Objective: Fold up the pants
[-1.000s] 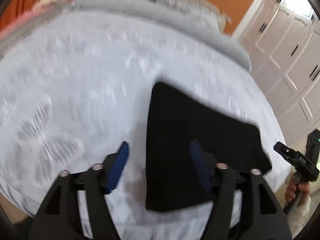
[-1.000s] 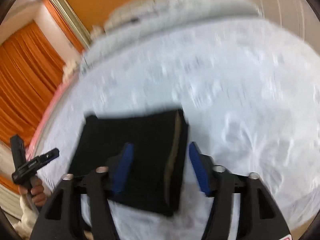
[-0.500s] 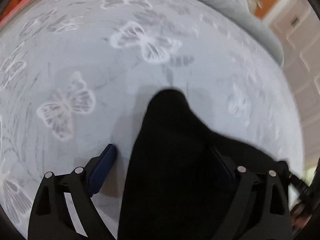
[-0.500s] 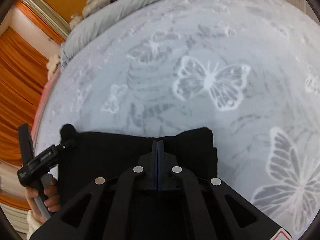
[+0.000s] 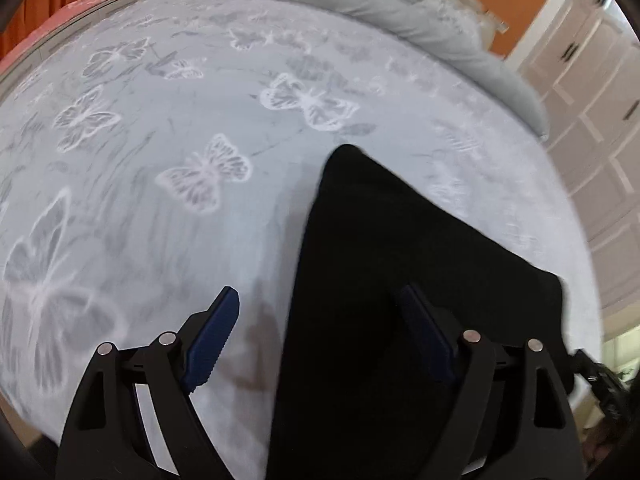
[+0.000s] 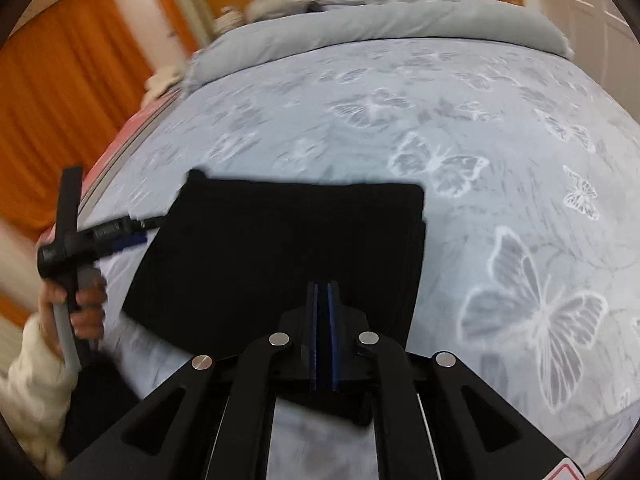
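The folded black pants (image 6: 280, 264) lie flat on the bed (image 6: 460, 128), near its front edge and toward the left side as the right wrist view shows it. The bedspread is pale grey-blue with white butterfly prints. The garment forms a compact rectangle; its far edge runs straight across, and stacked layers show along its right edge.

Open room: a wide stretch of bare bedspread extends beyond the pants up to a rolled grey duvet (image 5: 360, 4) lying across the head of the bed. To the right of the pants the spread is also free as far as the bed's side edge. White panelled wardrobe doors (image 5: 592, 92) stand past that side; orange curtains (image 6: 68, 92) hang past the opposite side.

Left tool (image 5: 320, 332): its jaws stand wide apart and have just closed in slightly from their widest. The left fingertip (image 5: 216, 328) sits over bare bedspread, the right one over the black cloth, so the left edge of the pants runs between them; neither pad presses on the fabric. In the right wrist view a hand (image 6: 84, 304) in a cream sleeve holds this tool at the left edge of the pants.

Right tool (image 6: 323, 336): its blue pads are together, above the near part of the pants. Whether cloth is pinched between them cannot be told.

No containers are in view.
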A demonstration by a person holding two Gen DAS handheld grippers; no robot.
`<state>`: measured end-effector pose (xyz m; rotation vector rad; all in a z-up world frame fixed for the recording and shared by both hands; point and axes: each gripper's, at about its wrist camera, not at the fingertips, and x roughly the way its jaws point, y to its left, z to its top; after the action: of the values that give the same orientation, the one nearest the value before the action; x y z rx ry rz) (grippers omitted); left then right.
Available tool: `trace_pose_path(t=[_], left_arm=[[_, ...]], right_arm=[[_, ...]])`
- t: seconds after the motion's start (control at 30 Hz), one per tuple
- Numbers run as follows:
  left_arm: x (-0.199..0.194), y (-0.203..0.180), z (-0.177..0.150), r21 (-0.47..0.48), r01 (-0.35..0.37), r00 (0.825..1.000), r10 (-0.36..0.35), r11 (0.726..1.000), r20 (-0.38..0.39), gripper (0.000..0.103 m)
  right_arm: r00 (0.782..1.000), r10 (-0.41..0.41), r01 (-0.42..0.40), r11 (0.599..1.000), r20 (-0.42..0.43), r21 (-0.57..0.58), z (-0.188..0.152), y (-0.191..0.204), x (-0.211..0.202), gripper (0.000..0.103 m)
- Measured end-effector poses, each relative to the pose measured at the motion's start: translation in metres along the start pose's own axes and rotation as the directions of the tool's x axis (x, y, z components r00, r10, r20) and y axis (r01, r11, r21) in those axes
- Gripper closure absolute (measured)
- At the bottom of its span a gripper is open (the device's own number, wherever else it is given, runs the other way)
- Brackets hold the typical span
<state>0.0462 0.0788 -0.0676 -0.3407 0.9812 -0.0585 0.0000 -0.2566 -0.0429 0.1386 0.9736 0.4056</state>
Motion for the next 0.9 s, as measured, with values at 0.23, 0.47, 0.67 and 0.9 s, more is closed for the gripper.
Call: trace_pose_path(t=[0.23,0.47,0.67,0.9], left_arm=[[0.008,-0.004,-0.034,0.136,-0.112,0.993,0.114,0.984,-0.008,0.019],[-0.001,0.005,-0.051,0.154,-0.109,0.993,0.115,0.982,-0.031,0.018],[-0.024,-0.004,-0.052,0.223,-0.182,0.983,0.173,0.958,0.062,0.019],[-0.024,-0.017,-0.054,0.244,-0.212,0.977,0.198,0.946,0.081,0.019]], right_arm=[[0.998,-0.028,0.028,1.000,-0.054,0.005,-0.020,-0.007,0.004,0.101],[0.994,-0.043,0.046,0.999,-0.100,0.022,-0.036,-0.012,0.016,0.103],[0.999,0.032,-0.037,0.992,0.042,0.117,-0.030,-0.021,-0.012,0.091],[0.993,0.037,-0.040,0.999,0.114,0.024,-0.012,0.015,0.001,0.089]])
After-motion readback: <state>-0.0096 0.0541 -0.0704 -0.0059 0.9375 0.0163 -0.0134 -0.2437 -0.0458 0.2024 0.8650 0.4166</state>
